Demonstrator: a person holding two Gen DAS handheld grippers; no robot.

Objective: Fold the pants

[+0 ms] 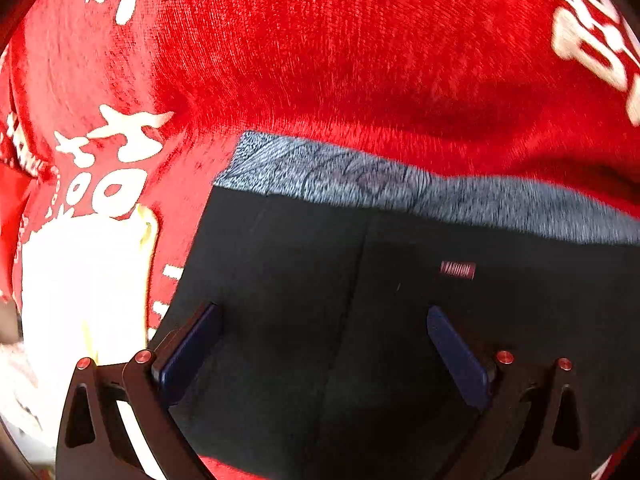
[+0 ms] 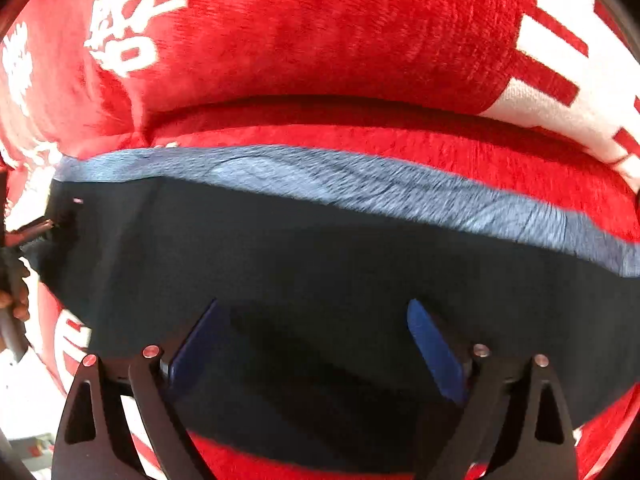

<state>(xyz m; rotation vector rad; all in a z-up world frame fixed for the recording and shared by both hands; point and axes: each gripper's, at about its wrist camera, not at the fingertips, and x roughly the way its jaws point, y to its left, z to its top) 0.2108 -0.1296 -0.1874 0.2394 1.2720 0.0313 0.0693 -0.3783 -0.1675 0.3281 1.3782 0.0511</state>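
Item: dark pants (image 1: pixel 360 320) with grey waistband (image 1: pixel 400 188), lying flat on red blanket (image 1: pixel 320 40) with white lettering.
Step, judged: fold just laid; next move calls for a fresh hold on an edge.
Left tool (image 1: pixel 324 316): wide, holding nothing.
Right tool (image 2: pixel 312 312): wide, holding nothing, above the cloth.

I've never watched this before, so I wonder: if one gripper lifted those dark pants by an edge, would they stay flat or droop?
The pants would probably droop: they lie limp on the red blanket. The grey band shows creases, suggesting soft, light cloth unlikely to slip.
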